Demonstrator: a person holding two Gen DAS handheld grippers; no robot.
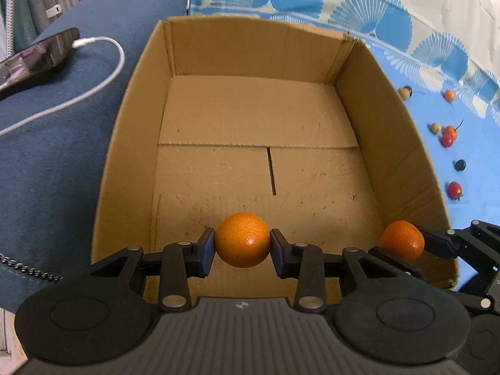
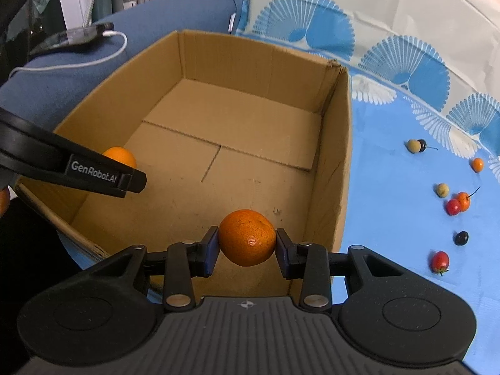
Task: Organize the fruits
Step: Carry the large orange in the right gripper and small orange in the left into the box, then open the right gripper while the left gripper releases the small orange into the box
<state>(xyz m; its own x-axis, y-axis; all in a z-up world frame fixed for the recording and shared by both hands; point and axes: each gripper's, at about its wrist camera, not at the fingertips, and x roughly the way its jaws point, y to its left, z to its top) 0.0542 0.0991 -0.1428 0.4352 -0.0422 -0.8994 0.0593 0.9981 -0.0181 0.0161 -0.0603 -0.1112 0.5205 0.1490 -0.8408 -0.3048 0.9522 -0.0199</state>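
Note:
An open cardboard box (image 1: 140, 100) (image 2: 337, 156) stands on a blue patterned cloth, its floor bare. My left gripper (image 1: 242, 243) is shut on a small orange (image 1: 242, 240), held over the box's near part. My right gripper (image 2: 247, 242) is shut on a second orange (image 2: 247, 237), also above the box near its right wall. In the left wrist view the right gripper's orange (image 1: 403, 240) shows at the right. In the right wrist view the left gripper's orange (image 2: 120, 156) peeks out behind its black finger (image 2: 103, 172).
Small fruits lie on the cloth right of the box: red ones (image 2: 440, 262) (image 2: 453, 207), a dark one (image 2: 461, 237), pale ones (image 2: 442, 190), a tiny orange one (image 2: 477, 164). A phone (image 1: 34, 59) with a white cable (image 1: 93, 87) rests on a blue cushion at the left.

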